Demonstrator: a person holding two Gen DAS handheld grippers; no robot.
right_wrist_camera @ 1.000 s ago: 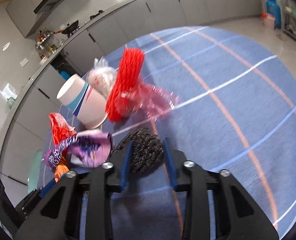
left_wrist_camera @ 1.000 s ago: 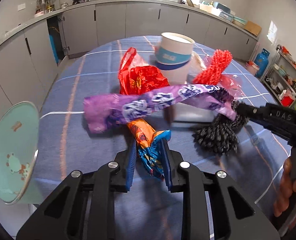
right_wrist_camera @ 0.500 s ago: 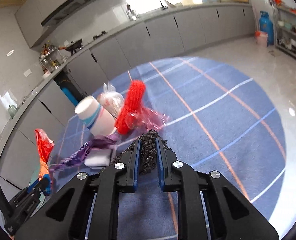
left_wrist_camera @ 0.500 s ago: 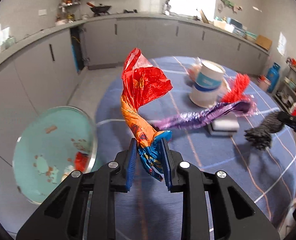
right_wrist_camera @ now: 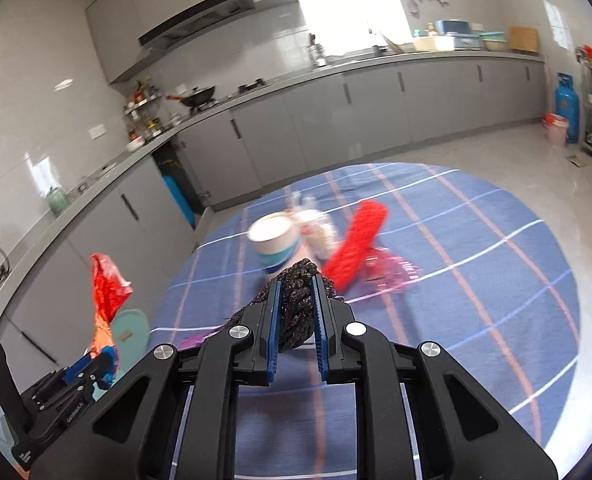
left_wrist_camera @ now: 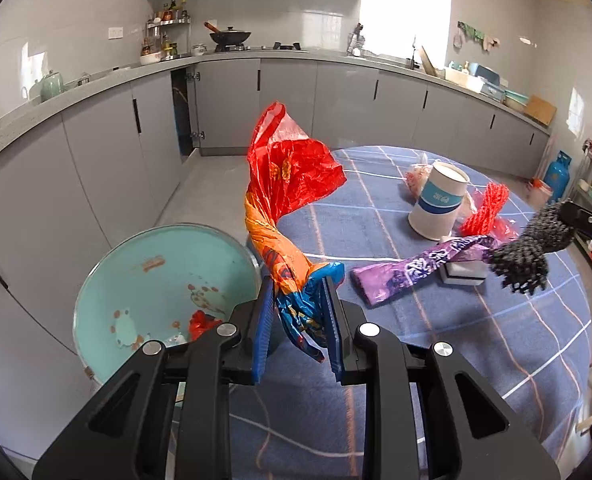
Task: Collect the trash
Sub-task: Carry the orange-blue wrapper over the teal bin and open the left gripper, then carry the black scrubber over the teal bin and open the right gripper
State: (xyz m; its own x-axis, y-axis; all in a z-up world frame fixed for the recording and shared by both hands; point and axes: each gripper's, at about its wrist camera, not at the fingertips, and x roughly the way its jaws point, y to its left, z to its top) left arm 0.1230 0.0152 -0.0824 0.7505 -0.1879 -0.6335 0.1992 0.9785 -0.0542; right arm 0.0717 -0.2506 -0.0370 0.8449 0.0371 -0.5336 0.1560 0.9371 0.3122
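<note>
Between the blue pads of the left gripper (left_wrist_camera: 299, 322) sits the twisted blue end of a red-and-orange snack wrapper (left_wrist_camera: 286, 196), pinched tight, its red top flaring upward above the table edge. Just left of and below it stands a teal bin (left_wrist_camera: 156, 280) with a few scraps inside. Off to the right, the right gripper (right_wrist_camera: 296, 312) is clamped on a black mesh scourer (right_wrist_camera: 294, 312), held up off the blue checked tablecloth (right_wrist_camera: 475, 260). On the cloth lie a purple wrapper (left_wrist_camera: 419, 270) draped over a small white block (left_wrist_camera: 465, 272), a paper cup (left_wrist_camera: 437, 204) standing upright, a red net (left_wrist_camera: 485, 210) and a clear bag (left_wrist_camera: 415, 176) just behind the cup.
</note>
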